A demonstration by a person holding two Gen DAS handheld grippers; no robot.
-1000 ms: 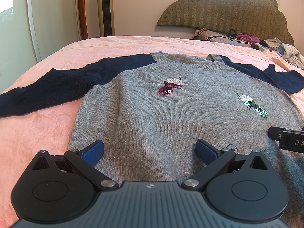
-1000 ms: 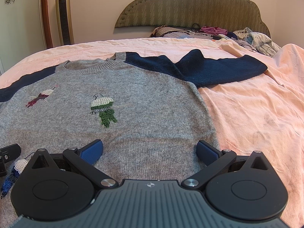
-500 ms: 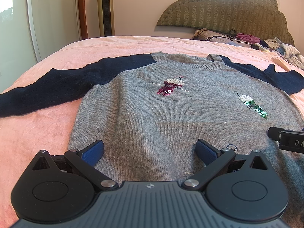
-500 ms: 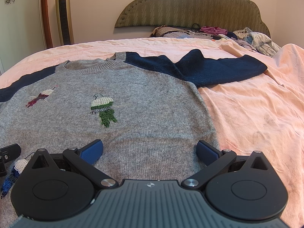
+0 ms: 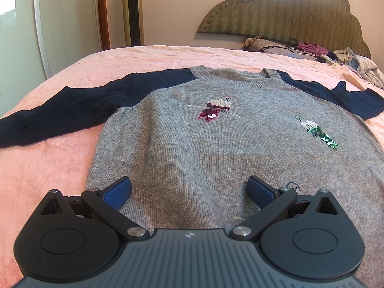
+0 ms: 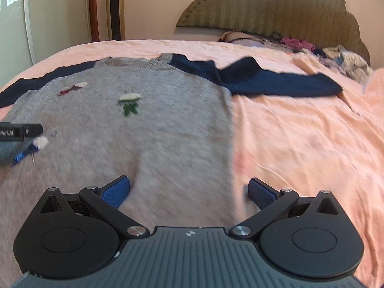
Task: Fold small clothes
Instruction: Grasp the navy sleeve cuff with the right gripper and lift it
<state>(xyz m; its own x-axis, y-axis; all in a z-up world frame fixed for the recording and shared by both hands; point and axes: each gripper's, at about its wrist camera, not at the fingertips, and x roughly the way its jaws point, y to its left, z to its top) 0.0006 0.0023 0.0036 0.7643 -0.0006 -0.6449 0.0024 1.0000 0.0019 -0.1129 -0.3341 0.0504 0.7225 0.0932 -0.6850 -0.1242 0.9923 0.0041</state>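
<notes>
A grey knit sweater (image 5: 192, 148) with navy sleeves and sequin motifs lies flat, front up, on the pink bed. One navy sleeve (image 5: 67, 110) stretches out to the left; the other sleeve (image 6: 271, 81) lies out to the right. My left gripper (image 5: 189, 189) is open over the sweater's lower part, nothing between its blue pads. My right gripper (image 6: 189, 189) is open too, straddling the sweater's right side edge, left pad over grey knit, right pad over the sheet. The right wrist view is motion-blurred. The left gripper's body (image 6: 19, 132) shows at the far left of that view.
The pink bedsheet (image 6: 300, 144) spreads wide to the right of the sweater. A pile of clothes and cables (image 5: 312, 50) sits by the padded headboard (image 5: 288, 16). A tower fan (image 5: 133, 12) and a glass door stand beyond the bed's far left.
The right gripper has moved to the right and up, from over the sweater's body to its right side edge. It has dropped out of the left wrist view. The left gripper has stayed put.
</notes>
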